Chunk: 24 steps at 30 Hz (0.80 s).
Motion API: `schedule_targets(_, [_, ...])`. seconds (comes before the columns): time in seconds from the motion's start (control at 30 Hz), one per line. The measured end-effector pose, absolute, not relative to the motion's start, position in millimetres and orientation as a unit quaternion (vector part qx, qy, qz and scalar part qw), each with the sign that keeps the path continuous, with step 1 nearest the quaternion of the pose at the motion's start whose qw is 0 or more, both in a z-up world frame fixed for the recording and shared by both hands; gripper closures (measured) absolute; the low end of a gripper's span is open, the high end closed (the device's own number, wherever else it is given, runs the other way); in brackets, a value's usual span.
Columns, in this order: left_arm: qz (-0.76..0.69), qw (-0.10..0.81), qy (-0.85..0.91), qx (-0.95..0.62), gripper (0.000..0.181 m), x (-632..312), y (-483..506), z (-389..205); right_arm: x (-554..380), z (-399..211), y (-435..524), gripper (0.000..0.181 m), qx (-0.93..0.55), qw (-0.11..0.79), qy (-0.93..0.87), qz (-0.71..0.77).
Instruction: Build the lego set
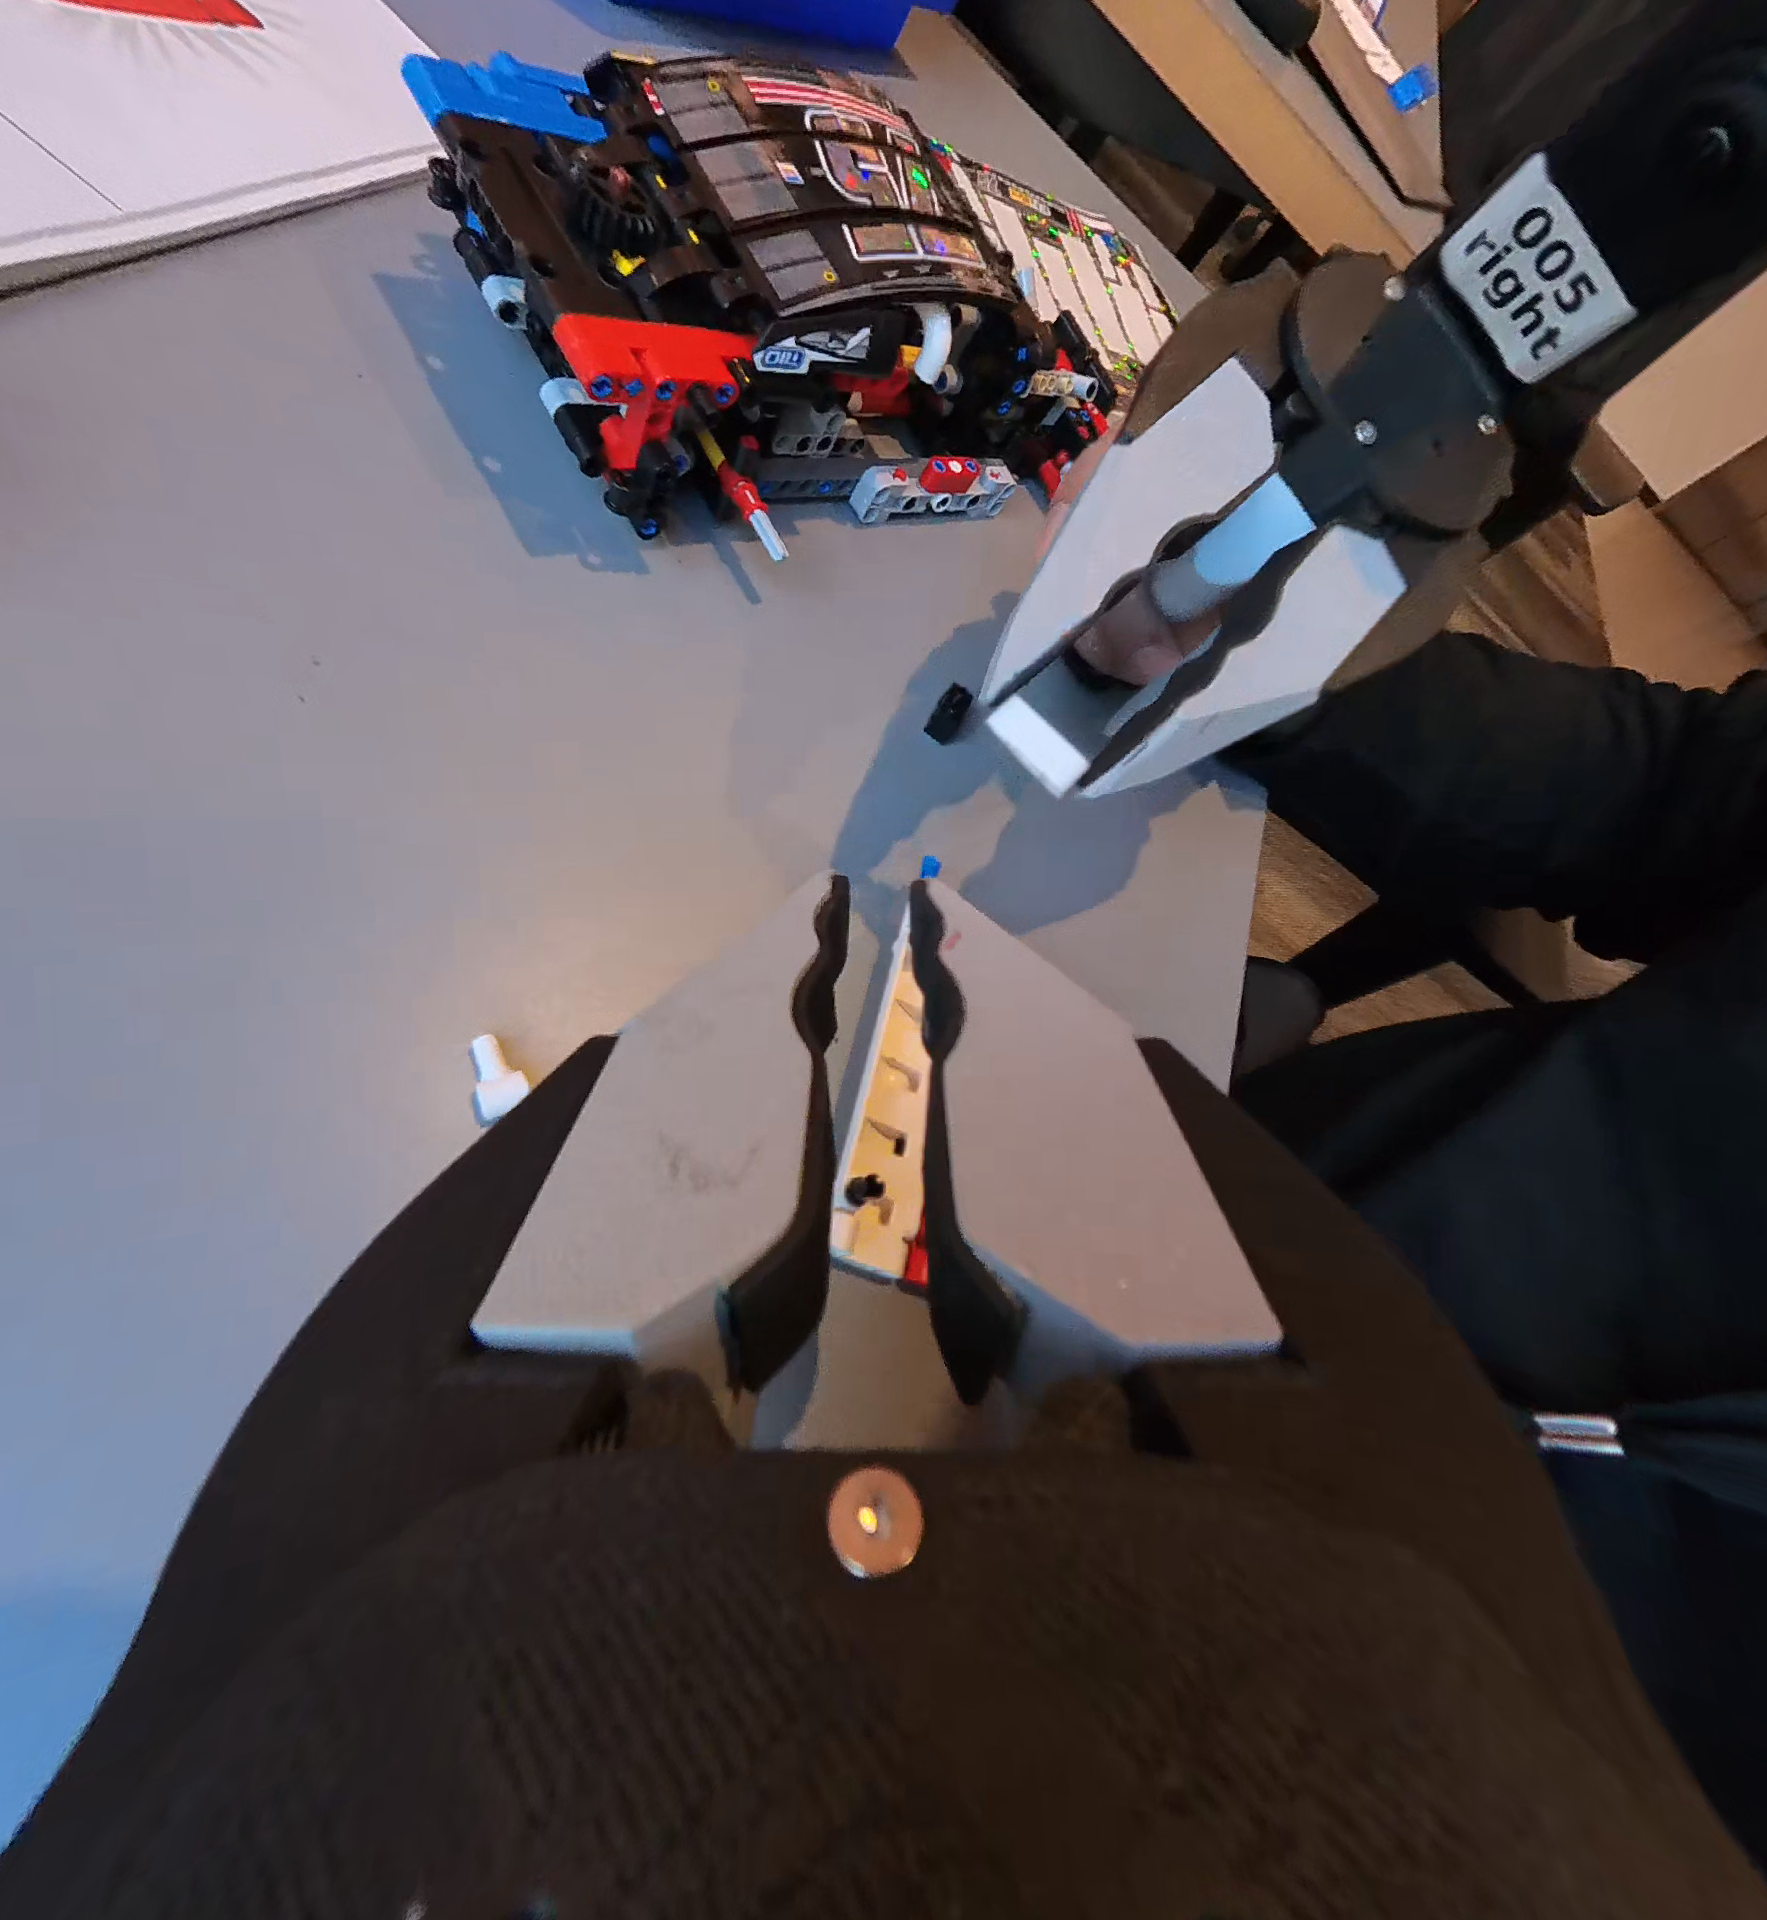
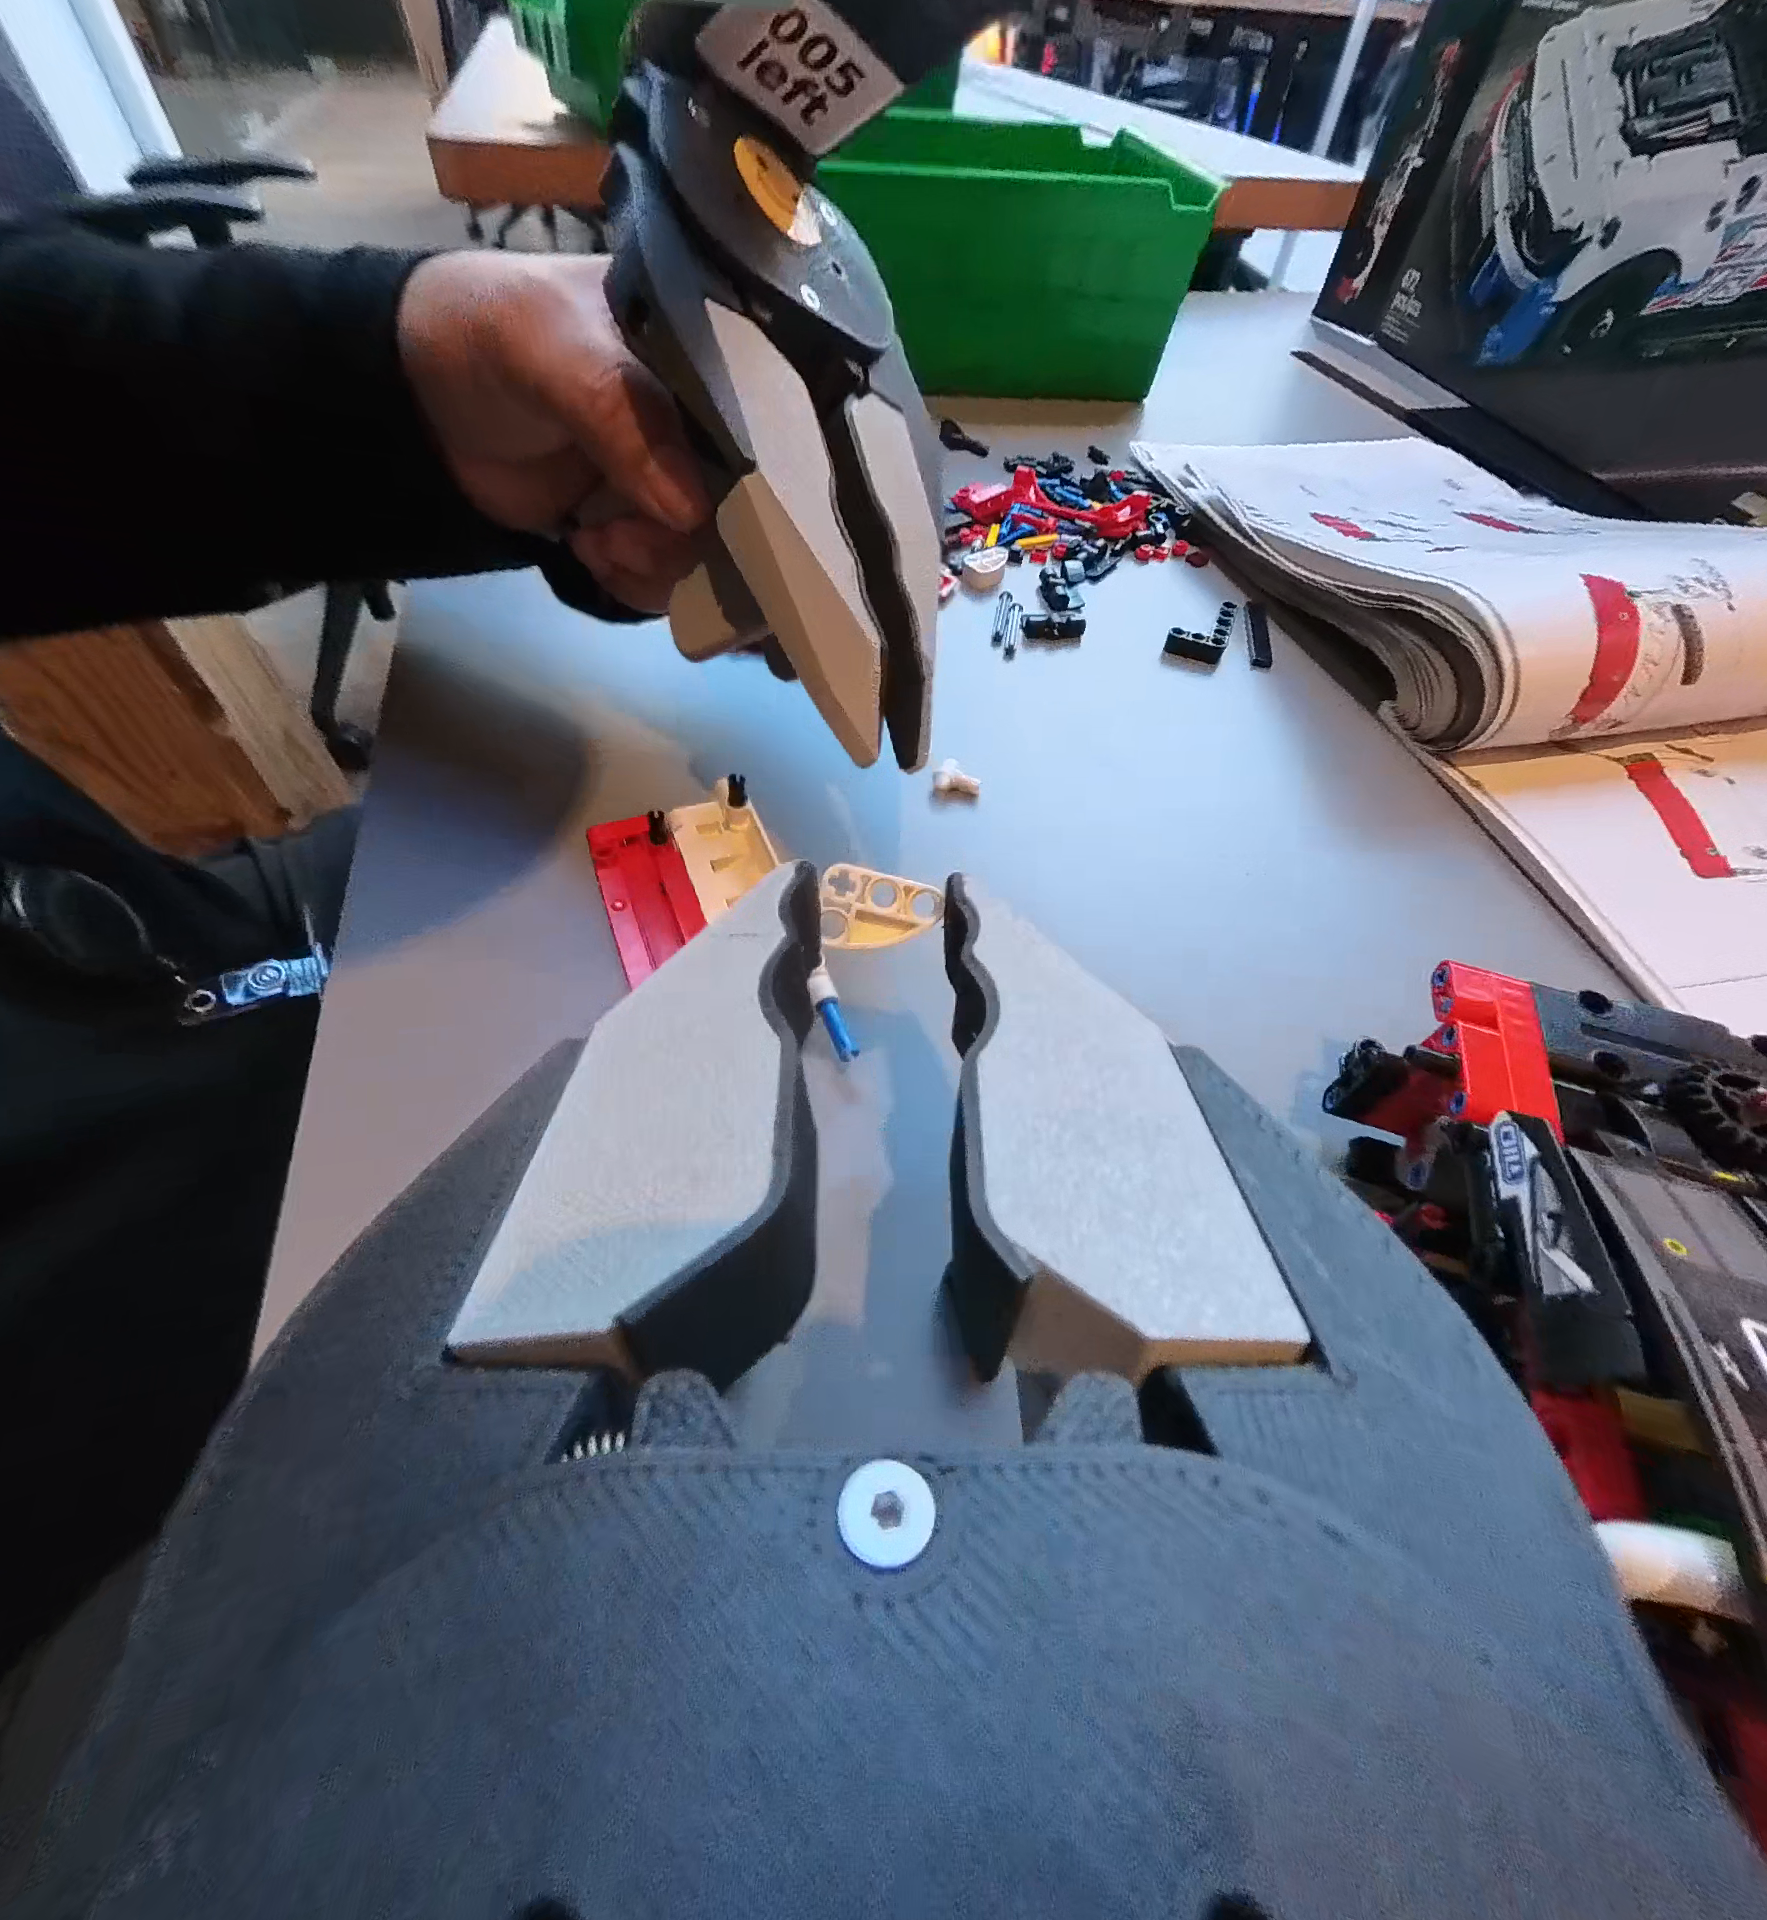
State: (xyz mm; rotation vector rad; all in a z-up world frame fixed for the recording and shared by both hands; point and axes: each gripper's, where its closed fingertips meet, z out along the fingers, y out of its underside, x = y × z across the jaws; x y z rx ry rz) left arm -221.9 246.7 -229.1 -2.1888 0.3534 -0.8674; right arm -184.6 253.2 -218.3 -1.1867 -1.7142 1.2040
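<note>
1. Target, most likely: cream beam [image 2: 879, 906], flat on tabletop [image 2: 1170, 883], dead ahead of right claw [image 2: 881, 883], just past its tips and framed in the gap between them.
2. Long axis: crosswise, left to right in the right wrist view, so roughly parallel to the line joining the two fingertips (awkward for a pinch along the length; probably calls for a turn of the wrist to close across the narrow width).
3. Right claw: spread wide, gripping nothing, low over the tabletop. Blue pin [image 2: 837, 1023] close by the inner side of its left finger; touching or not, impossible to tell.
4. Left claw [image 2: 887, 753]: hovering clear of the tabletop, tips narrowly apart and empty, pointing down near small white piece [image 2: 955, 779], with red-and-white panel [image 2: 687, 873] lying just beside and below.
5. Left wrist view: same panel [image 1: 884, 1101] seen through the slim gap of left claw [image 1: 874, 888], lengthwise along the fingers, resting beneath them rather than clamped.
6. Nearer hand: right, plainly, for the beam; left better placed for the panel.
7. Half-built car [image 2: 1637, 1195]: off to the right of right claw, well apart from the beam. Loose parts pile [image 2: 1066, 520]: farther back on the tabletop, beyond both claws.
</note>
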Motion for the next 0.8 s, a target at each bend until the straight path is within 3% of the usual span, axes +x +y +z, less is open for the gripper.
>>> schedule_targets(0.37, [-0.314,0.355,0.222,-0.852,0.168,-191.1,235.2,-233.5,-180.6,-205.5,247.2,0.159,-0.436,0.372,-0.652,0.496])
schedule_targets(0.8, [-0.579,0.305,0.133,-0.744,0.154,-167.2,220.2,-193.4,-179.2,-191.5,221.4,0.159,-0.366,0.430,-0.704,0.430])
